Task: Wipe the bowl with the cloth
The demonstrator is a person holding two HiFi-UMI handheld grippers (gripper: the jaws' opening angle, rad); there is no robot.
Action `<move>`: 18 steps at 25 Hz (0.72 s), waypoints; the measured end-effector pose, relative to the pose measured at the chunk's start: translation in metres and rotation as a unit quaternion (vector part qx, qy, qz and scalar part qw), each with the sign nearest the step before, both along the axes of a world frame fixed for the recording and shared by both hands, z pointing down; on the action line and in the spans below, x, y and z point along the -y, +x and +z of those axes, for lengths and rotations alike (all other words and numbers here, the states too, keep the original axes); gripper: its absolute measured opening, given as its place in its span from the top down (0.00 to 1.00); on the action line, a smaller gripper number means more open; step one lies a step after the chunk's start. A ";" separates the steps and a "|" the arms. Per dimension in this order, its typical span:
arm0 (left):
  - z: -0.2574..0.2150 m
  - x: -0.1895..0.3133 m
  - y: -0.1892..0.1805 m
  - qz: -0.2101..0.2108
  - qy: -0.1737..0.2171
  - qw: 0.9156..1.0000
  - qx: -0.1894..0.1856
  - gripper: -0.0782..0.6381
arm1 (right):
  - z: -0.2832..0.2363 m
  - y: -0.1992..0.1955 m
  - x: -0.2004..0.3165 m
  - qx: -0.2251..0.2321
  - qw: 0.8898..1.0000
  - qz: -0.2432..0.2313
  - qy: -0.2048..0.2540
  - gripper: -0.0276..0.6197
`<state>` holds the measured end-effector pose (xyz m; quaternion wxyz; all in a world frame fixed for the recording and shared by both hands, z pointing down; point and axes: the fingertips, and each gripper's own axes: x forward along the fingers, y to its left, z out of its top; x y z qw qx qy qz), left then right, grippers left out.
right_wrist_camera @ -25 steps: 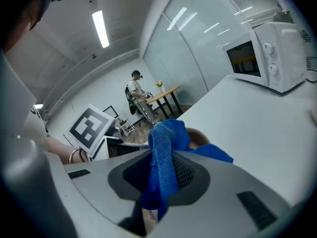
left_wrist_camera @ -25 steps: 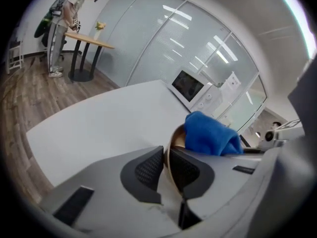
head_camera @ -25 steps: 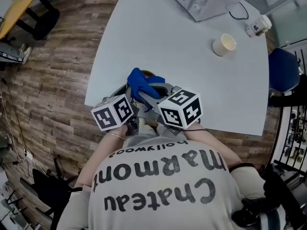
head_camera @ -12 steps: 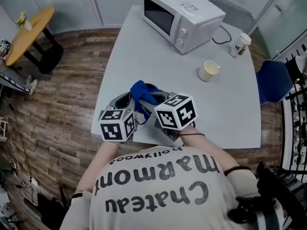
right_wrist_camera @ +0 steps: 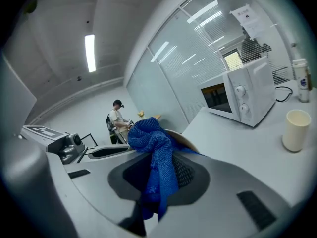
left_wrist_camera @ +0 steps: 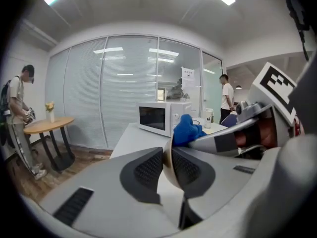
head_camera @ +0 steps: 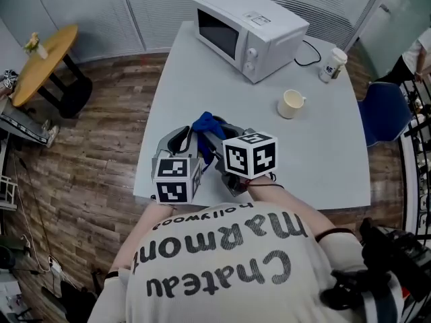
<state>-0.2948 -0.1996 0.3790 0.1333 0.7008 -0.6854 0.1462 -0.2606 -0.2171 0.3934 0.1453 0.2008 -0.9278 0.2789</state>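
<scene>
The left gripper [left_wrist_camera: 167, 156] is clamped on the rim of the bowl [left_wrist_camera: 170, 176], its 2 jaws having just eased slightly wider with the rim between the pads, and holds it over the near part of the table [head_camera: 323, 153]. The right gripper [right_wrist_camera: 161, 182] is closed on the blue cloth [right_wrist_camera: 156, 155], which is bunched at the bowl's rim; a microwave [head_camera: 249, 29] and 1 cup [head_camera: 291, 103] stand farther back
</scene>
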 end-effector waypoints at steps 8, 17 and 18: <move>-0.010 0.008 0.014 0.001 0.023 1.000 0.012 0.80 | -0.001 0.022 0.018 0.054 0.994 0.078 -0.052 0.86; -0.007 0.013 0.016 0.001 0.014 1.000 0.013 0.79 | 0.017 0.038 0.020 0.137 0.954 0.148 -0.222 0.86; -0.006 0.013 0.016 -0.002 0.014 1.000 0.014 0.79 | 0.020 0.039 0.020 0.141 0.949 0.154 -0.236 0.86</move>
